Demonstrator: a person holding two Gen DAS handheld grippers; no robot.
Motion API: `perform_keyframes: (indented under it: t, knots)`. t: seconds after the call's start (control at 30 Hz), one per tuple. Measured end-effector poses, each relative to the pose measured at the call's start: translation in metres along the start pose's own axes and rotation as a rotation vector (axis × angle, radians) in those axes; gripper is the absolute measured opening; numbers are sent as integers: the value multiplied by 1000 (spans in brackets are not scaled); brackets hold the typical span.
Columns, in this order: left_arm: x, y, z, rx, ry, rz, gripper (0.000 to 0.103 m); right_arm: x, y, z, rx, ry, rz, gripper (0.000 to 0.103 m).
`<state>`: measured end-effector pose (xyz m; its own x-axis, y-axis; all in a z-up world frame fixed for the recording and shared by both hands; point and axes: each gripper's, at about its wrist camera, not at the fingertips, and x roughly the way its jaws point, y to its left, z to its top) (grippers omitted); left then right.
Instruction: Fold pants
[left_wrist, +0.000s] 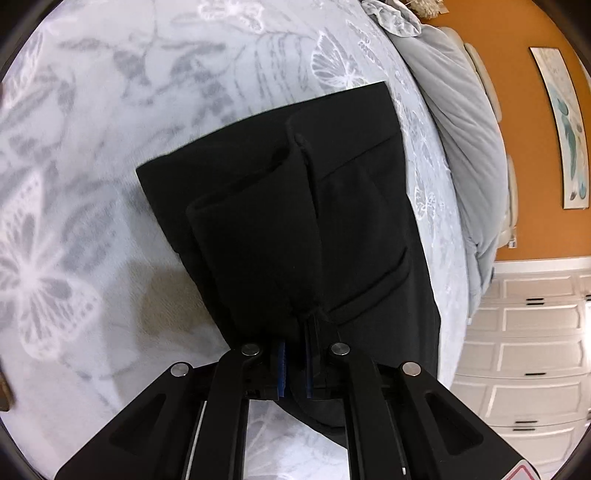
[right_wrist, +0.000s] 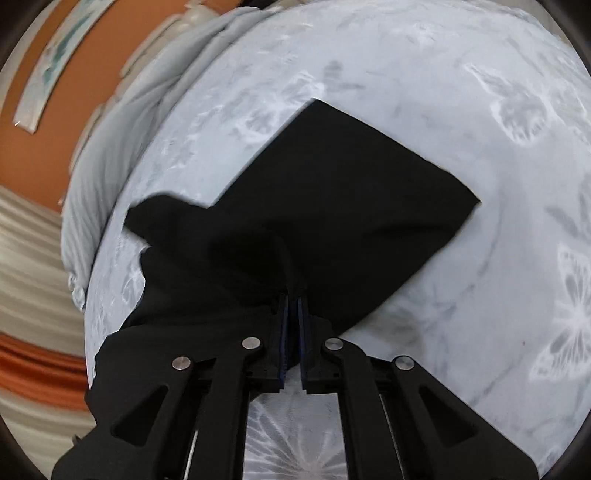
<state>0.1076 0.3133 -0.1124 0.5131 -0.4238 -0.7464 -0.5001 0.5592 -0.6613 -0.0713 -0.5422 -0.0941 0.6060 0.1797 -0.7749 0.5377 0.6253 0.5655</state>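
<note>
The black pants (left_wrist: 295, 206) lie partly folded on a grey bedspread with white butterflies (left_wrist: 92, 147). In the left wrist view my left gripper (left_wrist: 295, 321) is shut on a bunched edge of the pants and lifts it, with a waistband and pocket seam showing to the right. In the right wrist view the pants (right_wrist: 351, 199) spread away from my right gripper (right_wrist: 293, 295), which is shut on another part of the fabric. Loose cloth hangs to the left of the right gripper. The bedspread (right_wrist: 461, 92) lies beneath.
A grey rolled duvet (left_wrist: 461, 140) lies along the bed's edge, also seen in the right wrist view (right_wrist: 122, 147). Behind it are an orange wall (left_wrist: 524, 129) with a framed picture (left_wrist: 565, 125) and white drawers (left_wrist: 524, 350).
</note>
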Motion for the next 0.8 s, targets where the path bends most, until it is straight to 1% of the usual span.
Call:
perform_keyframes:
  t: [0.03,0.1,0.13,0.17,0.23,0.27,0.3,0.33,0.37,0.4,0.43,0.47,0.5,0.53,0.57,0.6,0.63,0.67,0.7,0.73,0.77,0.8]
  knots:
    - [0,-1,0,2,-5,6,6,-4,3,1,-4,-10,10,14]
    - [0,-2,-1,-1,-12,16,6,-8,5,2,6,-27,49,32]
    - [1,-3,-1,-4,-13,15,6,-8,7,4,21,-43,80,59]
    - [0,-4,0,-14,-14,12,6,-8,7,7,40,-59,103,74]
    - [0,-3,-1,-24,-17,7,7,-10,14,13,60,-111,131,74]
    - [0,-2,-1,-27,-18,7,7,-12,21,18,45,-137,141,78]
    - [-1,-2,-2,-28,-20,8,7,-11,27,21,20,-157,127,81]
    - [-1,-2,-3,-26,-21,10,7,-6,40,24,-10,-175,74,87]
    - [-1,-3,-3,-18,-22,16,7,1,46,26,-45,-185,-5,87]
    - [1,-6,-2,-14,-23,20,7,9,48,28,-62,-181,-40,87]
    - [2,-8,-2,-4,-25,27,7,24,49,29,-82,-151,-90,75]
    - [2,-9,-2,3,-26,33,7,38,48,31,-85,-112,-113,60]
    - [3,-11,-2,15,-28,42,7,47,47,31,-82,-90,-124,55]
    - [3,-13,-2,26,-31,50,6,50,48,33,-95,-128,-144,20]
    - [2,-17,-1,38,-38,55,6,50,50,37,-104,-123,-145,2]
    - [1,-19,-1,47,-47,54,5,46,51,41,-79,-124,-103,2]
    - [-1,-22,0,52,-61,45,5,27,52,48,-32,-189,-4,2]
    - [-4,-25,1,57,-79,27,5,0,59,53,-19,-280,95,2]
    - [-6,-27,2,64,-90,17,5,-30,66,56,-34,-371,189,2]
    - [-7,-28,2,74,-94,15,5,-66,74,57,-85,-472,257,2]
    - [-5,-28,2,86,-90,26,5,-82,72,54,-112,-518,251,2]
    - [-3,-27,2,89,-80,34,5,-87,64,52,-113,-534,234,2]
